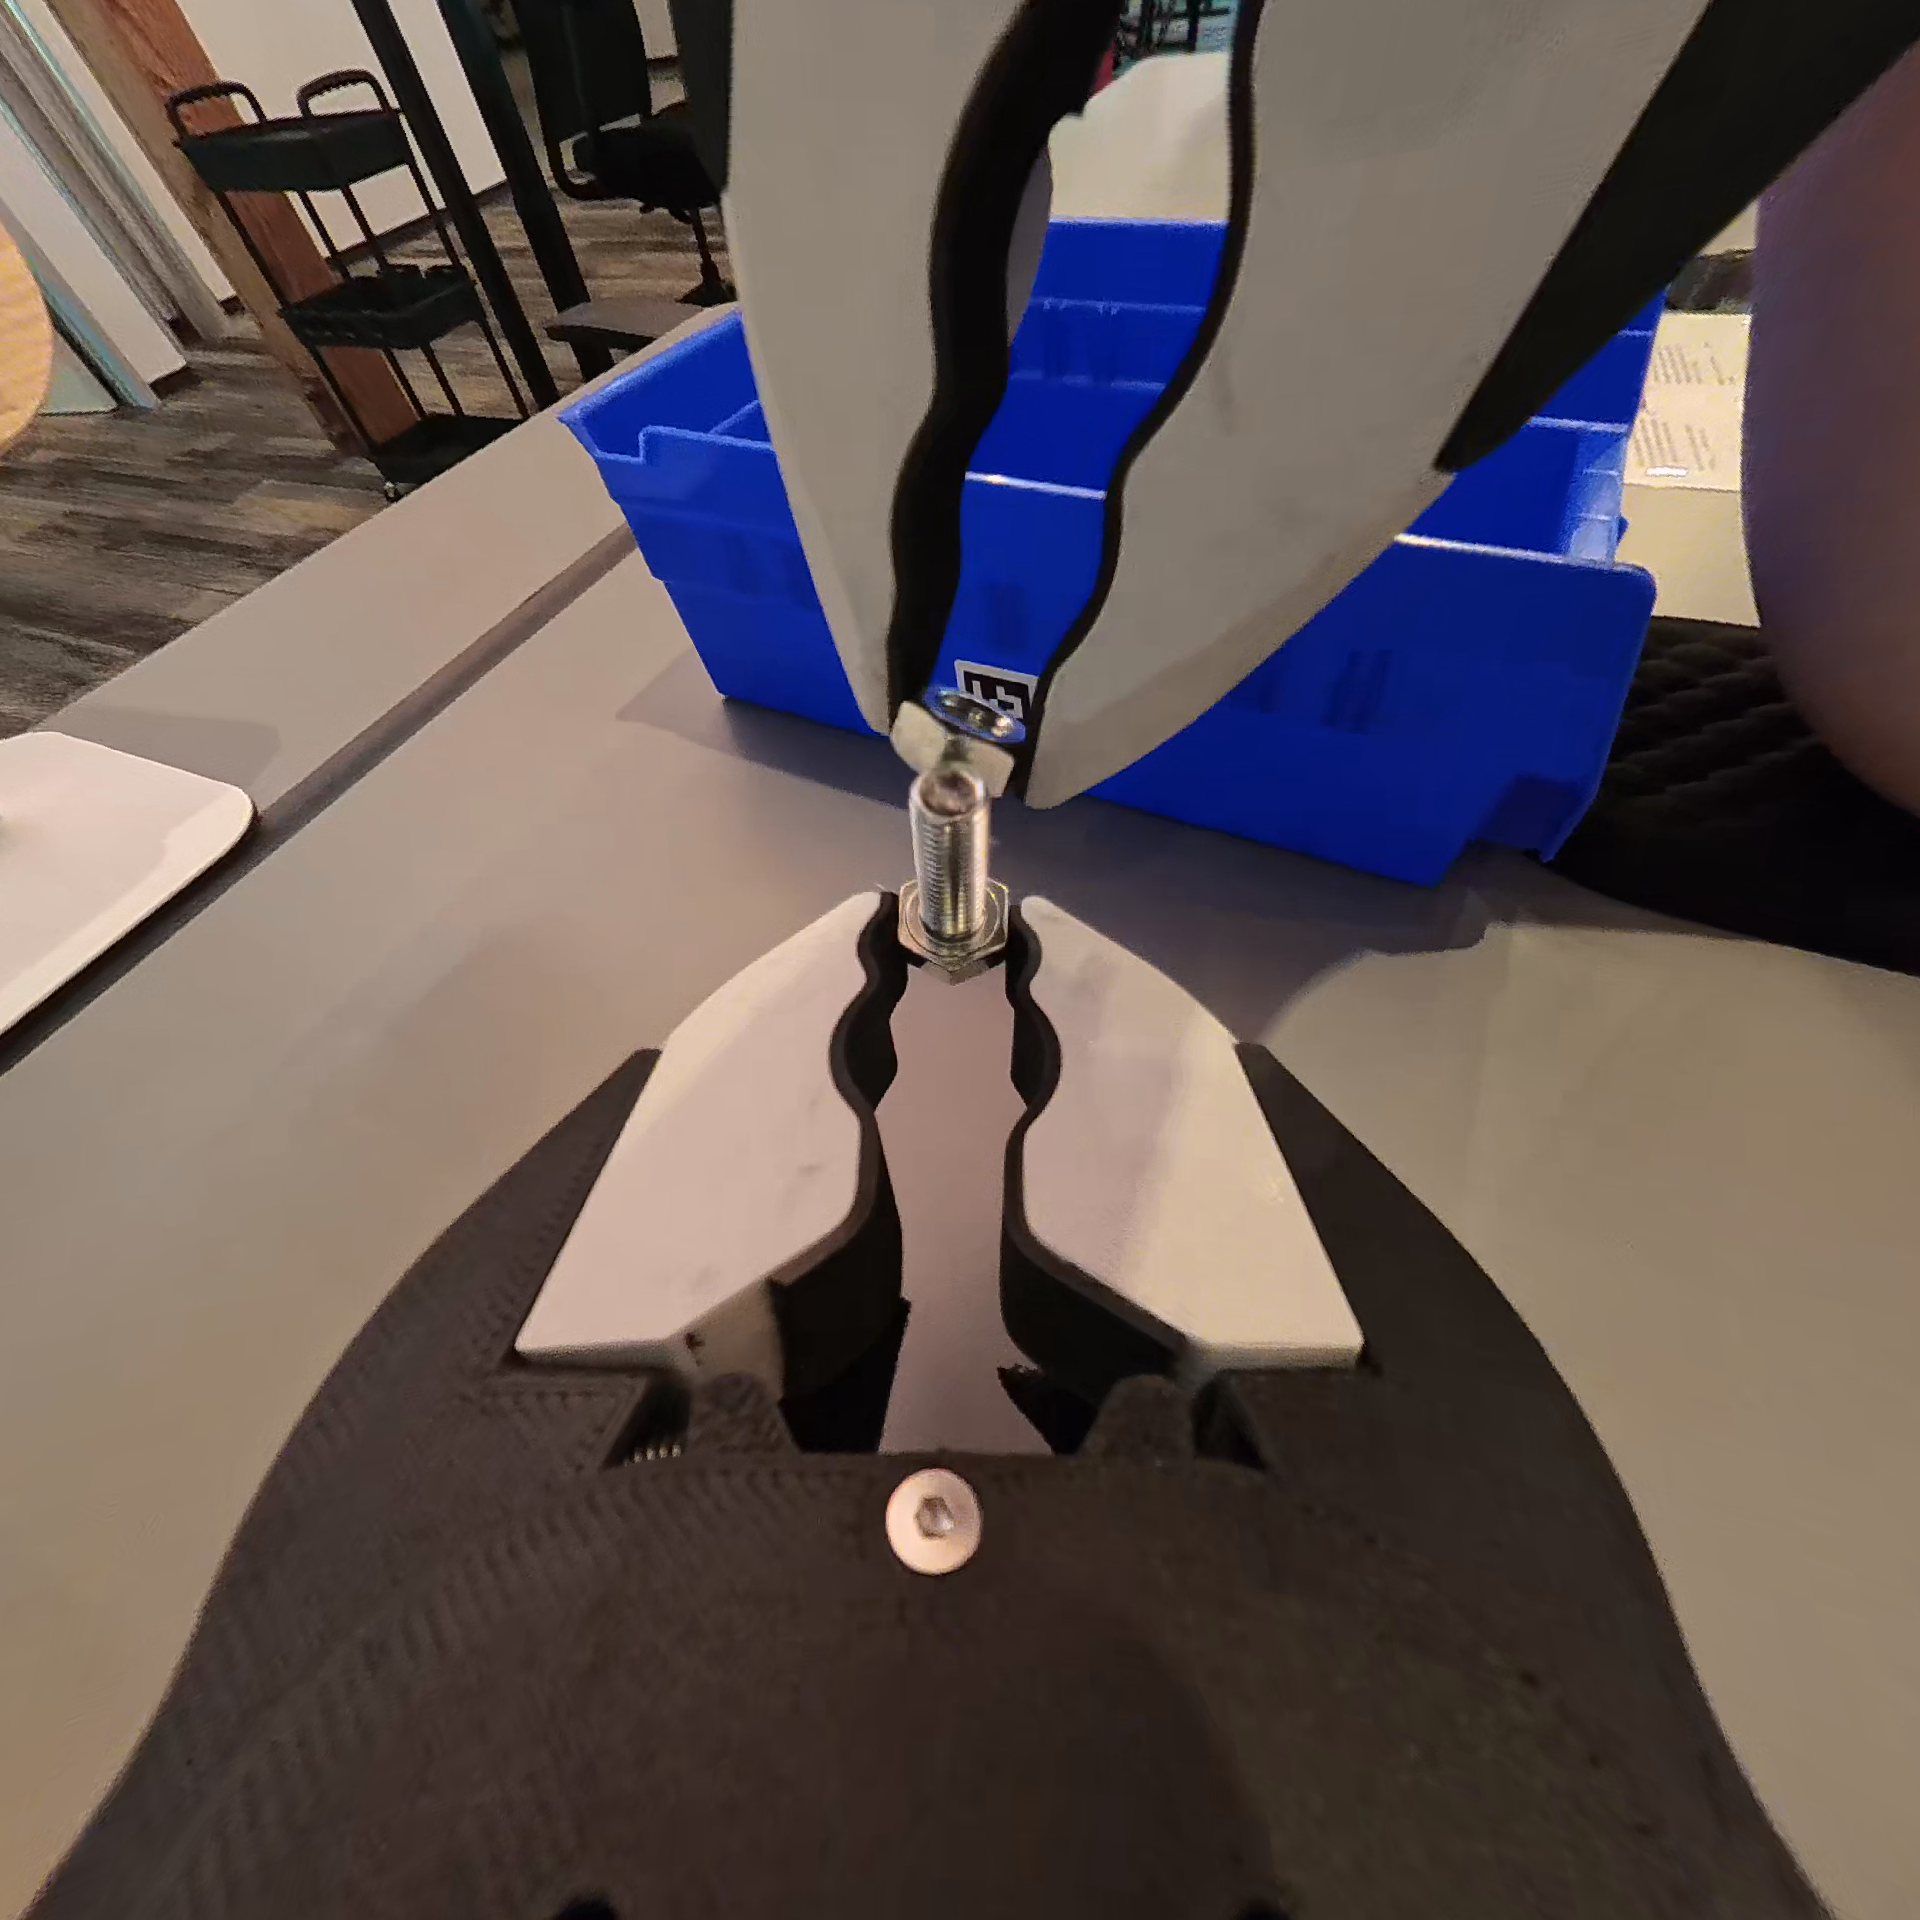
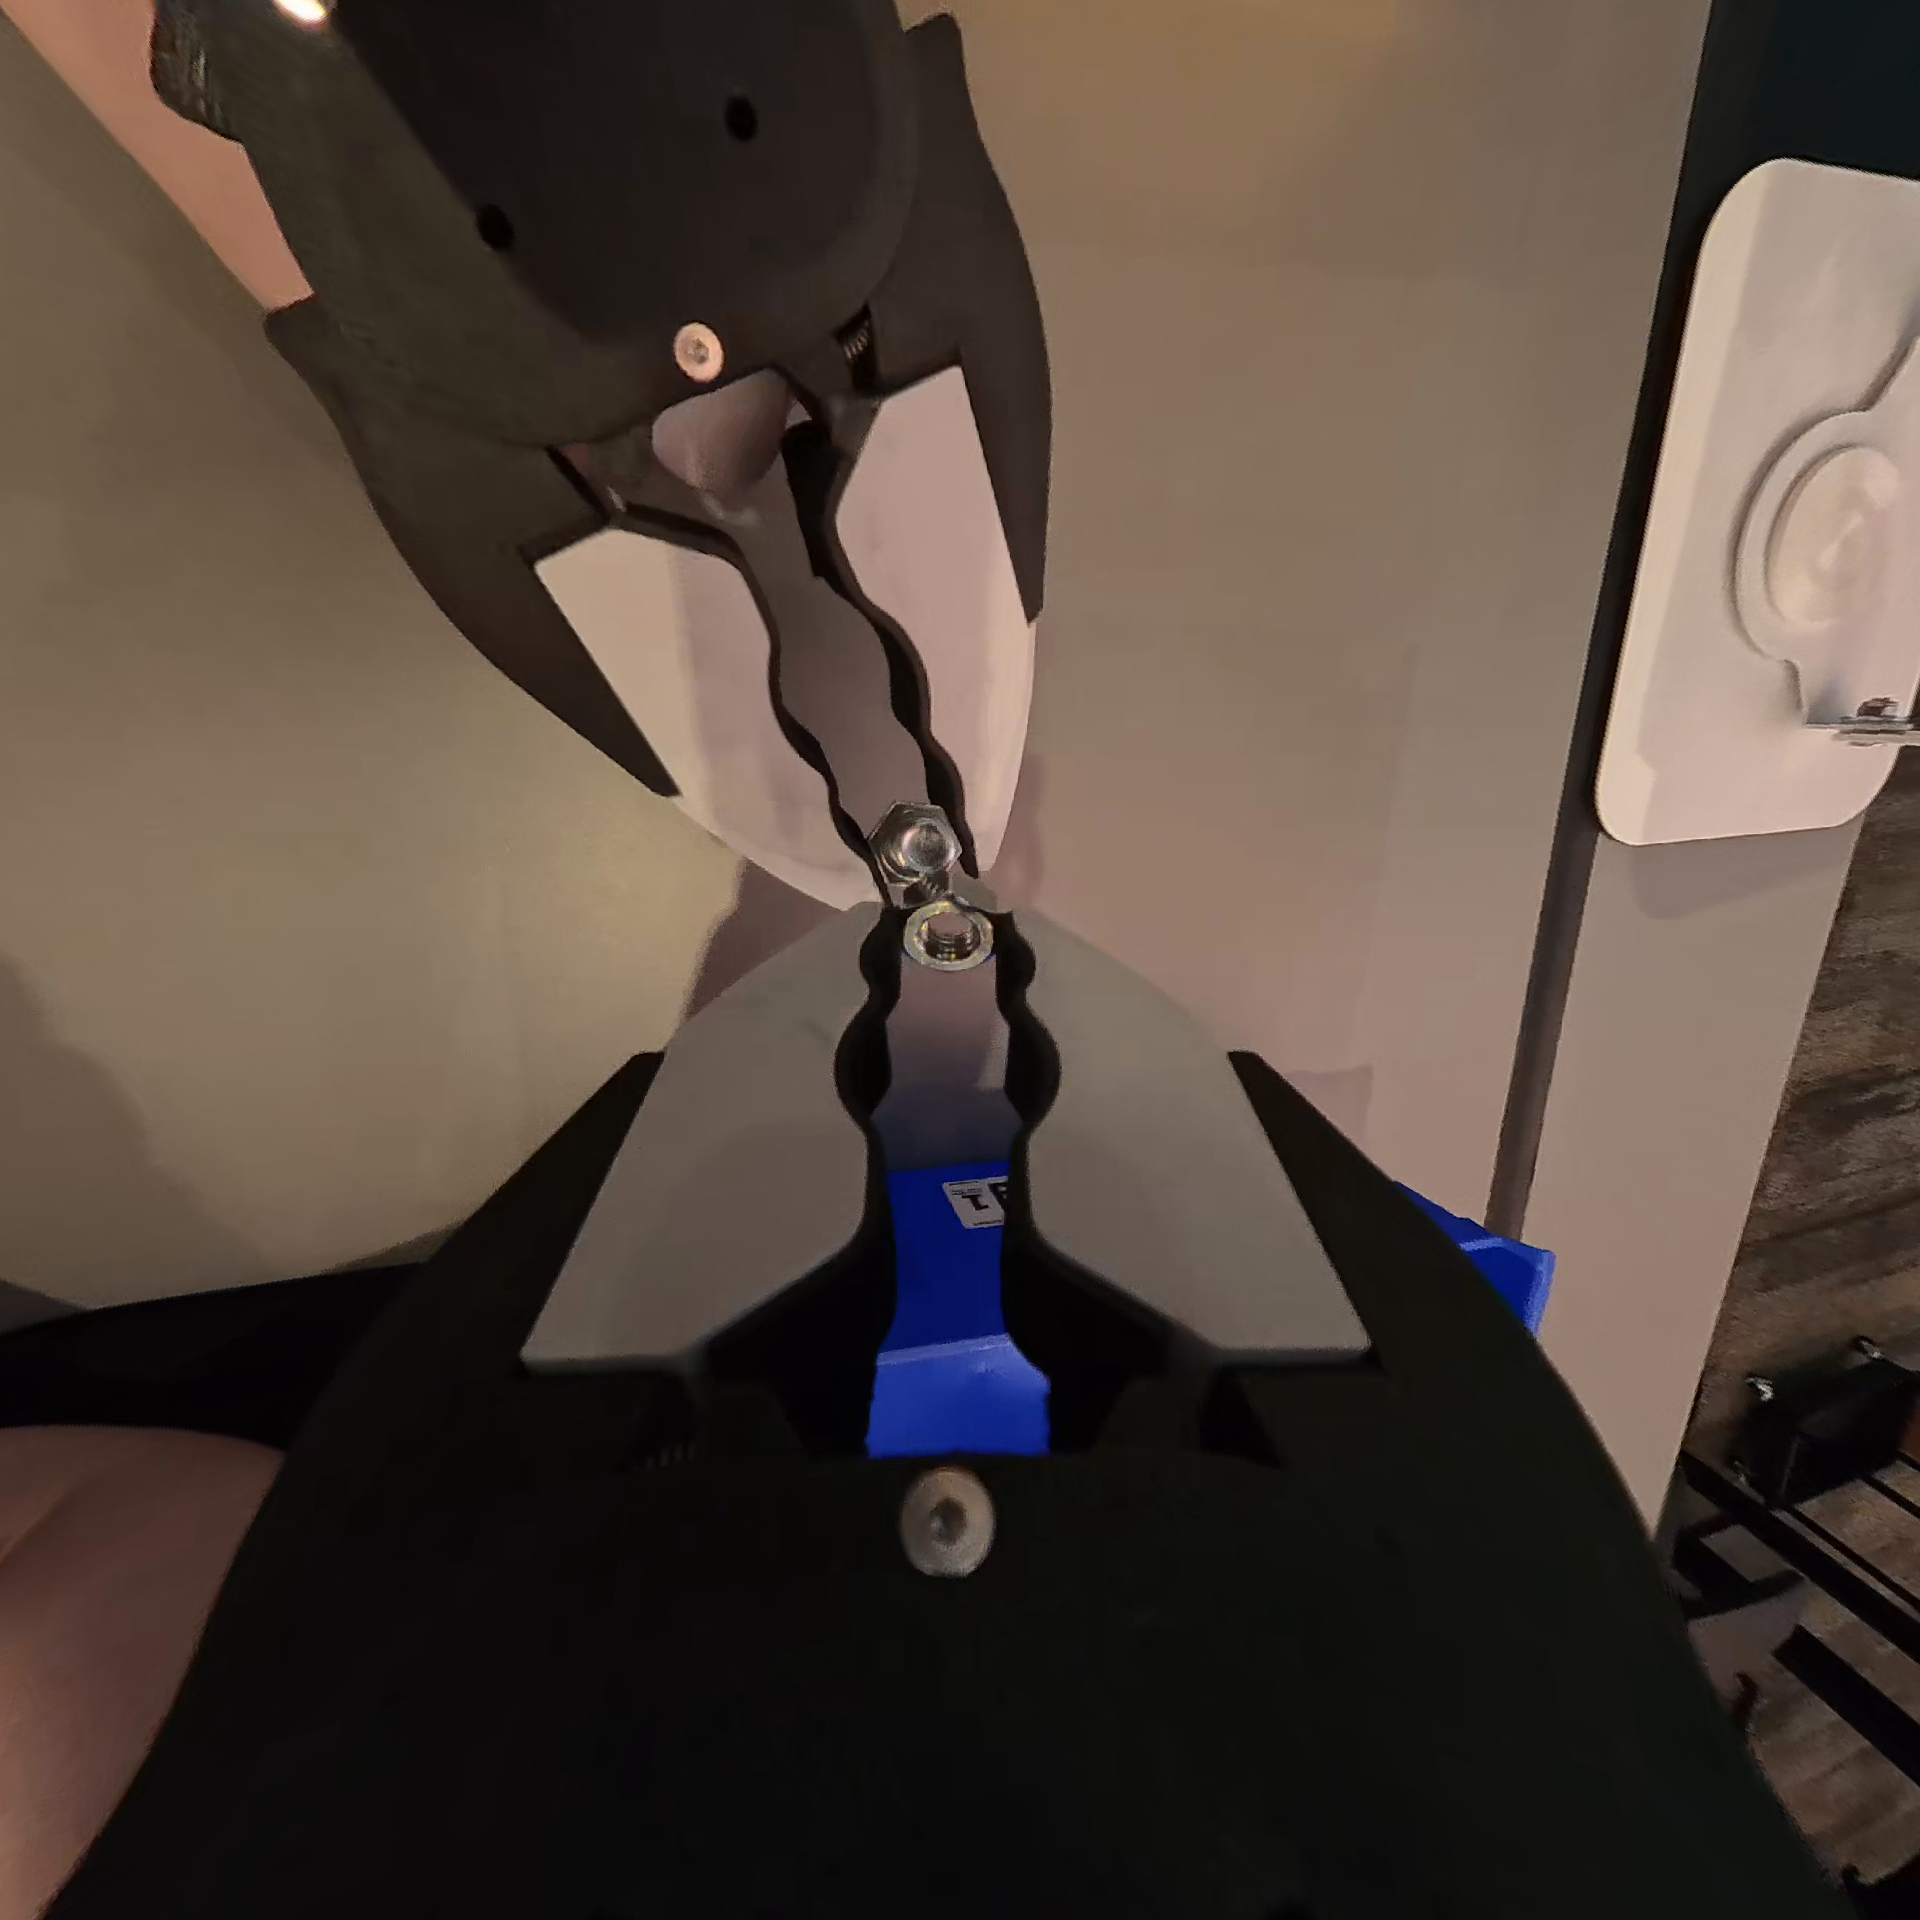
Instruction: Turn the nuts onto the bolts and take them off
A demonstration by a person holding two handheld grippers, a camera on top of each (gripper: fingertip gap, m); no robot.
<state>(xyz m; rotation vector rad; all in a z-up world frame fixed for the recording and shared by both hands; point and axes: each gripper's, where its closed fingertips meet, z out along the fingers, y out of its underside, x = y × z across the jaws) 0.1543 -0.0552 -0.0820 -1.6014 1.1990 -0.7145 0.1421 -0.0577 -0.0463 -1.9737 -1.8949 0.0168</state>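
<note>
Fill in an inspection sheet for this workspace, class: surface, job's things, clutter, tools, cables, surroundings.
Surface: grey table.
Job's things: bolt with one nut threaded near its head; loose nut at the bolt's tip, slightly tilted.
Clutter: blue bin; white plate; black mat.
Tools: left tool shut on the bolt's nut end; right tool shut on the loose nut.
Cables: nothing seen.
Surroundings: black cart, carpeted floor.

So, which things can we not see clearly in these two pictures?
- Whether the nut has caught the bolt threads: tip blurred, left wrist view.
- Blue bin contents: right gripper covers it.
- Bolt shaft: seen end-on, right wrist view, behind left gripper.
</note>
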